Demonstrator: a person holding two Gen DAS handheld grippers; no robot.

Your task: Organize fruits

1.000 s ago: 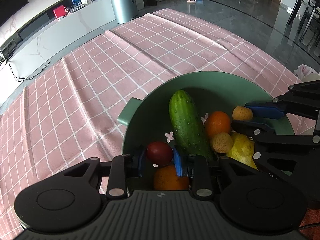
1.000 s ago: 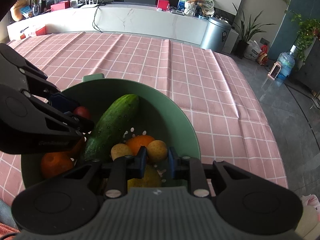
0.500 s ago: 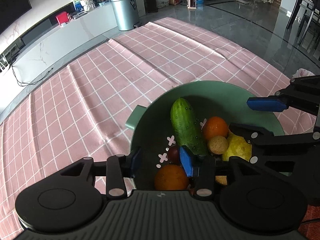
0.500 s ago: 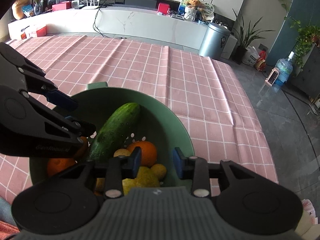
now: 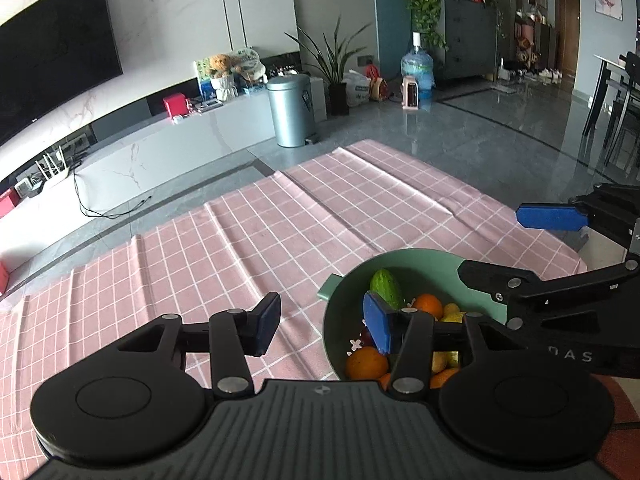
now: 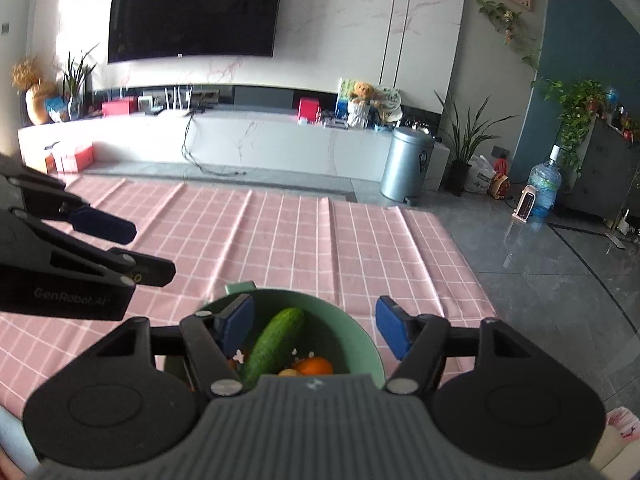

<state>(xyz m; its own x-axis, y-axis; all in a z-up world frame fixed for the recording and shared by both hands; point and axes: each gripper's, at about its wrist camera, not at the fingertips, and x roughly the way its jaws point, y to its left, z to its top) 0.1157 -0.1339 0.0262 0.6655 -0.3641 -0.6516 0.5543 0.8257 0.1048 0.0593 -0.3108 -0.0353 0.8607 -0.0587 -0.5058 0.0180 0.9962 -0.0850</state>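
Your left hand-held gripper (image 5: 322, 326) is up in the air, above the near edge of the bowl (image 5: 420, 258). Its jaws are opening and nothing is between them. One blue pad (image 5: 380, 328) hangs over the fruit and the other pad sits over the cloth (image 5: 240, 240).

Your right hand-held gripper (image 6: 314, 326) is also up above the bowl. Its jaws are opening too, and they hold nothing. You can see the bowl's inside through the gap.

The bowl is green and sits on the surface, near the close right corner of the pink checked cloth. All the fruit you can see is inside it. A cucumber (image 6: 274, 344) lies slanted toward the back of the bowl. An orange (image 5: 428, 306) sits just beside it. Another orange (image 5: 366, 362) is at the near side. Something dark red (image 5: 366, 338) peeks out next to the left pad. Yellow fruit (image 5: 452, 310) is on the right side, partly hidden.

Past the bowl the cloth is bare, with some folds in it.

Farther back, a silver bin (image 5: 290, 110) stands on the floor. Behind it is a long white cabinet (image 6: 248, 138), and a big dark TV (image 6: 196, 10) hangs on the wall.
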